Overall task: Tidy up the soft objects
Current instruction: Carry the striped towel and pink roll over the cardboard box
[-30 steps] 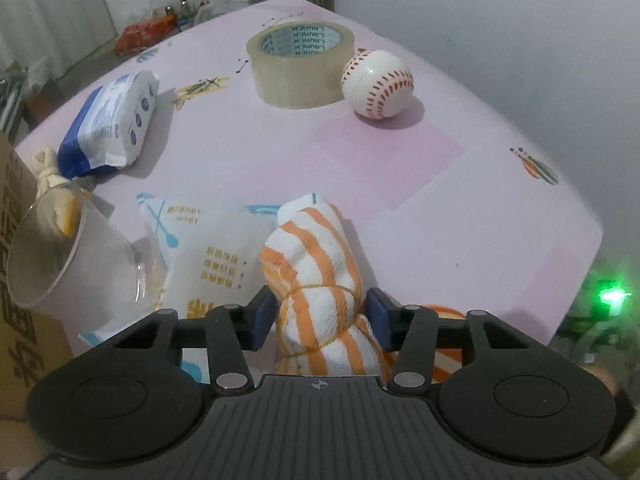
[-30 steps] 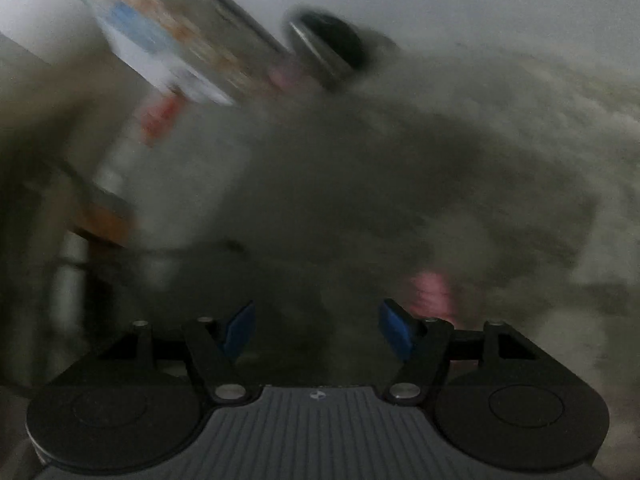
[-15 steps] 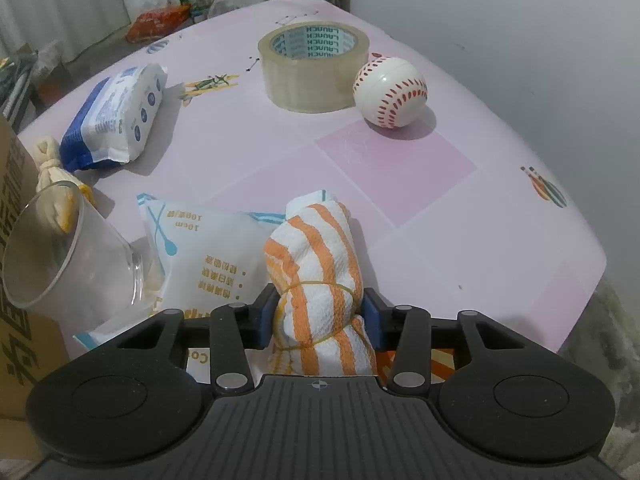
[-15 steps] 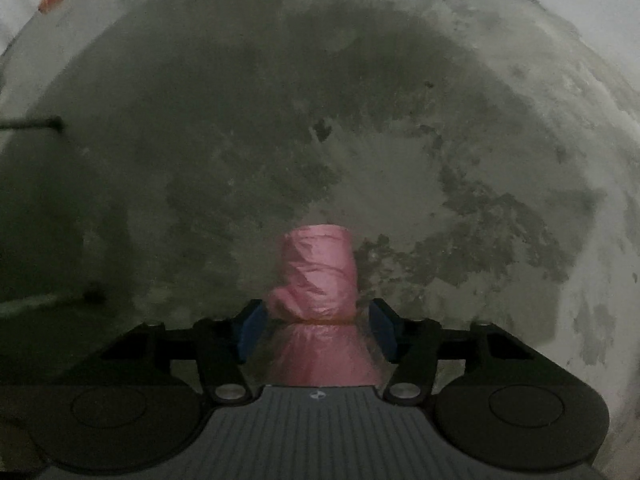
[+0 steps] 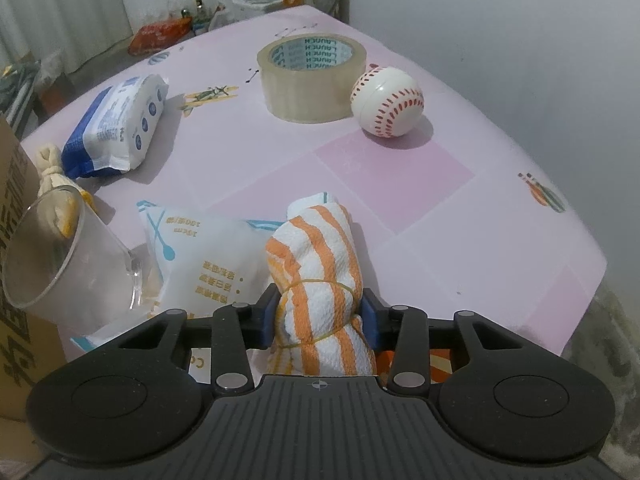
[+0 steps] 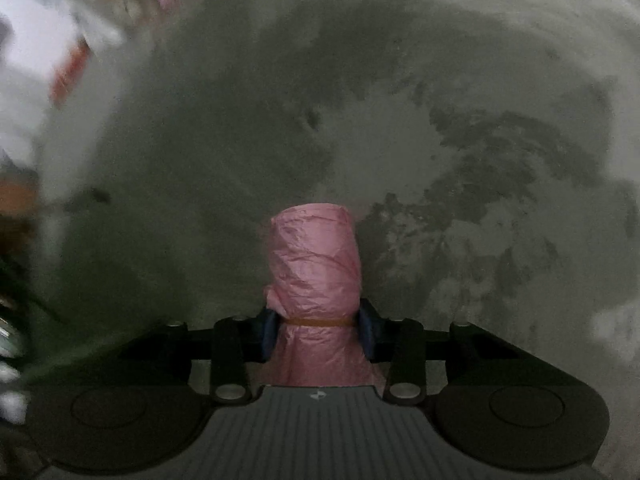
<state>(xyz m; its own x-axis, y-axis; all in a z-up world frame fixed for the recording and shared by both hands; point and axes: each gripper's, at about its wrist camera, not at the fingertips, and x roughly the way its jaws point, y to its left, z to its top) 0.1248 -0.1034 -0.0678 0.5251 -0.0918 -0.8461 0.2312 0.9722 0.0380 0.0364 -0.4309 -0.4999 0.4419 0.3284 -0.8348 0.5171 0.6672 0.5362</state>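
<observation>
Two bundles held: one per gripper.
Left gripper [image 5: 319, 314]: jaws clamped on the orange-striped cloth roll [image 5: 318, 276] at its rubber-banded waist, low over the near edge of the pink surface [image 5: 400, 184].
Right gripper [image 6: 319, 330]: jaws clamped on the pink plastic bag roll [image 6: 314, 276] at its band, above a grey concrete floor [image 6: 440, 120].
Handling: both look light and soft, and should squash under pressure; the plastic is likely slippery. The banded waist is the firmest hold.
Axis: each roll's long axis runs forward between the jaws, free end pointing away.
Nearby: cotton-swab packet [image 5: 208, 256], tilted clear cup [image 5: 68, 256], wet-wipes pack [image 5: 118, 126], tape roll [image 5: 312, 76], baseball [image 5: 387, 101].
</observation>
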